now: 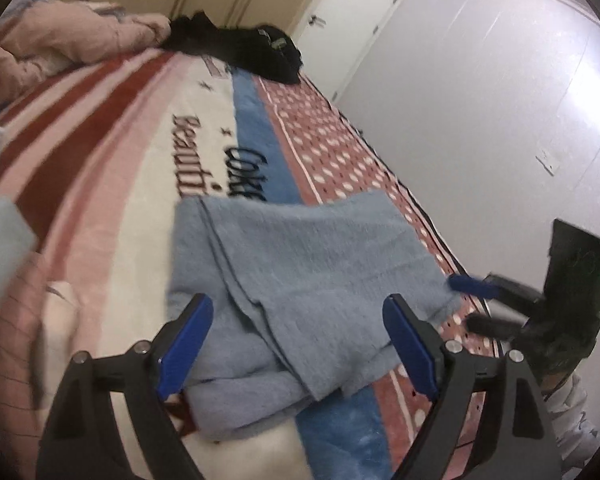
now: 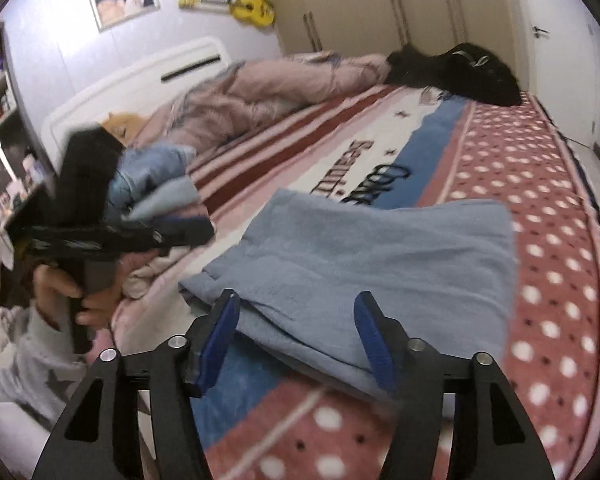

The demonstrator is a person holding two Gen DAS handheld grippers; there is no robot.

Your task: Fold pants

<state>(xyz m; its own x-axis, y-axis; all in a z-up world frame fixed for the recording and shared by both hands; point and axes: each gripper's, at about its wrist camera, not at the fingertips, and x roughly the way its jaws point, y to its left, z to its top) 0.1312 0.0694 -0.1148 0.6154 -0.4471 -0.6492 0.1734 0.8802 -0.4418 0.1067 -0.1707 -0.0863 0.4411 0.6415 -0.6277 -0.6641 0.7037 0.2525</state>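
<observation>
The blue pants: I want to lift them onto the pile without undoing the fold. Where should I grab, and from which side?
Probably grip the thick folded edge of the blue pants nearest you, coming in low from the near bed side. There the layers stack and overhang toward both open grippers, left gripper and right gripper, so one pinch each catches every layer.

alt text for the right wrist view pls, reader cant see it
Folded light blue pants lie on a bed's patterned blanket, just beyond the open right gripper, which holds nothing. At left, the person's other hand holds the left gripper beside a pile of clothes; black clothing lies at the bed's far end.
</observation>
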